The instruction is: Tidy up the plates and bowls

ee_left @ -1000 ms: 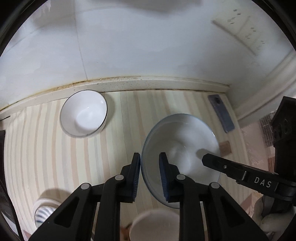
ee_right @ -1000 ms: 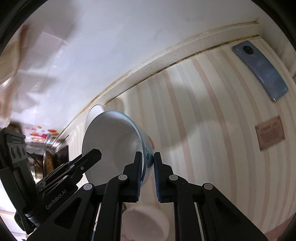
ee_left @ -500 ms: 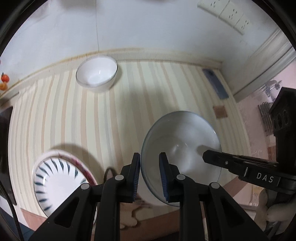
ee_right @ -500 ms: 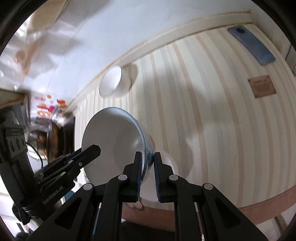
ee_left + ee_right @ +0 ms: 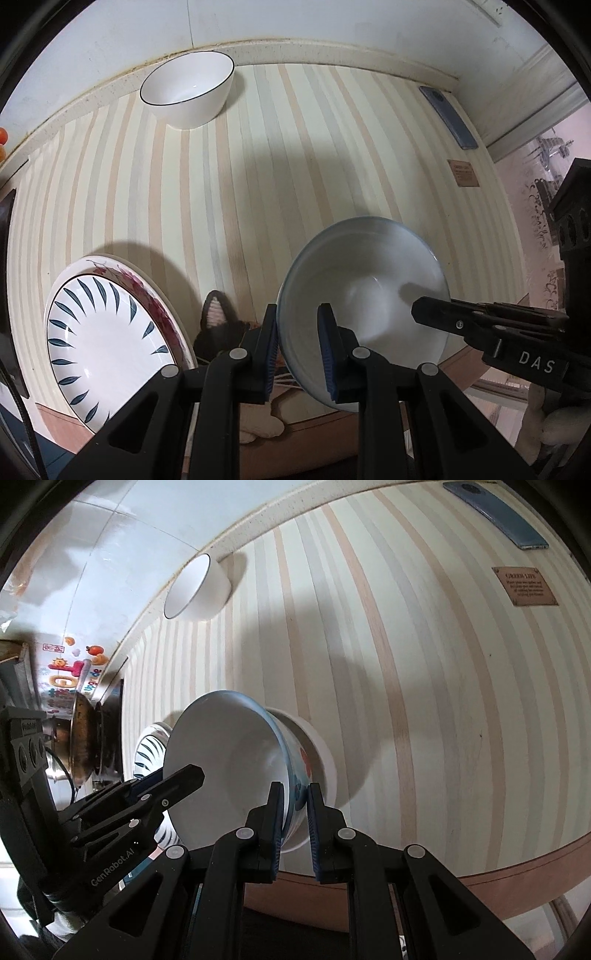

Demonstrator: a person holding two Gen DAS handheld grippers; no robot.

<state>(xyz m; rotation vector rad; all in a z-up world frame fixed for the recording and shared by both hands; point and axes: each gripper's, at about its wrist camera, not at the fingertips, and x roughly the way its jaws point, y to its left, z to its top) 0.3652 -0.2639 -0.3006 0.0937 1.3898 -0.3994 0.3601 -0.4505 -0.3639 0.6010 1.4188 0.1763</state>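
Note:
Both grippers hold one blue-rimmed bowl [image 5: 369, 291] above the front edge of the striped table [image 5: 295, 166]. My left gripper [image 5: 298, 349] is shut on its near-left rim. My right gripper [image 5: 295, 808] is shut on the opposite rim, and the bowl [image 5: 229, 760] shows red dots outside. Under it sits a white bowl [image 5: 317, 746]. A white bowl with a dark rim [image 5: 188, 90] stands at the back by the wall, also in the right wrist view [image 5: 195, 589]. A stack of plates [image 5: 107, 339], the top one with blue leaf marks, lies front left.
A blue phone [image 5: 448, 116] lies at the back right corner, also in the right wrist view [image 5: 495, 513]. A brown label [image 5: 463, 173] is on the tablecloth. A metal pan [image 5: 85, 734] stands left of the table. The wall runs behind the table.
Both grippers have pulled back and up from the wall with the bowl held between them. The plates and the table's front edge have come into view.

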